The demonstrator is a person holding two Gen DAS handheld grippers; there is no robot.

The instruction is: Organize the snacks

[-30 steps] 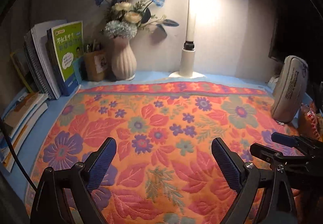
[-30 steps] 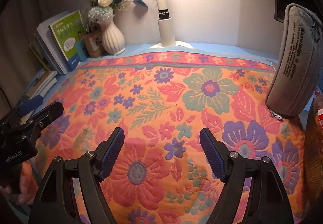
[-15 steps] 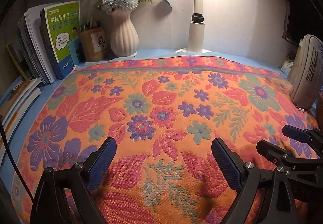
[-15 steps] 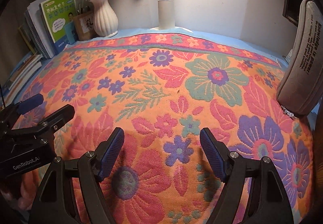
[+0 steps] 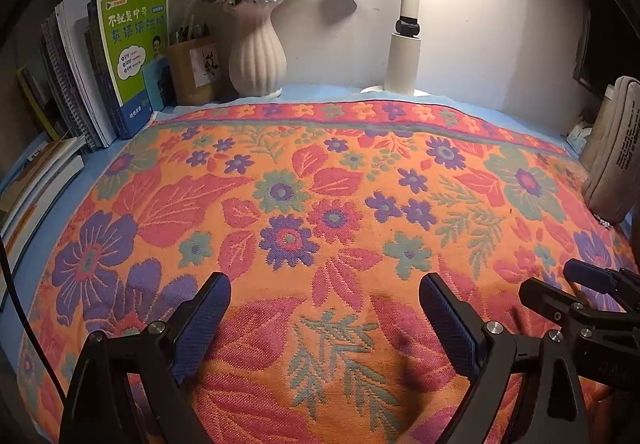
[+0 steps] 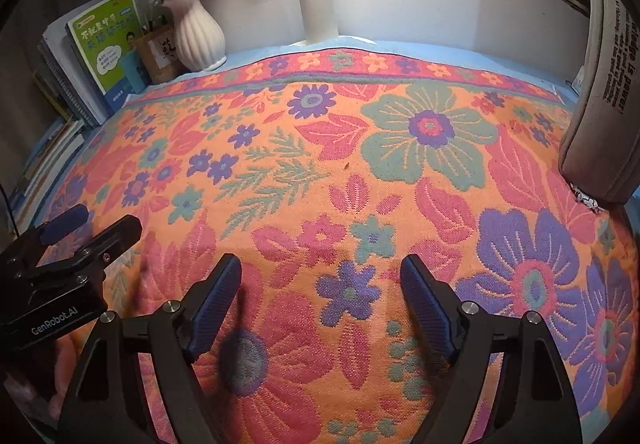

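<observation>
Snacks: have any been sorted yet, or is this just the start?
Looks like the very start. No snacks show in either view. Both hand-held grippers, left and right, hang open and empty over the floral cloth, the right's jaws having just widened. All the sorting is left.

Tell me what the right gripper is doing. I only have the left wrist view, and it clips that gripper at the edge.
Observer: The right gripper is open. Its jaws have just been opening, with only the floral cloth between them.
Operator: Read me the print on the pencil case.
Observer: The line on the grey pencil case ends in "is power!".
Operator: Check the left gripper's body.
Observer: The left gripper carries a "GenRobot.AI" label on its side.
</observation>
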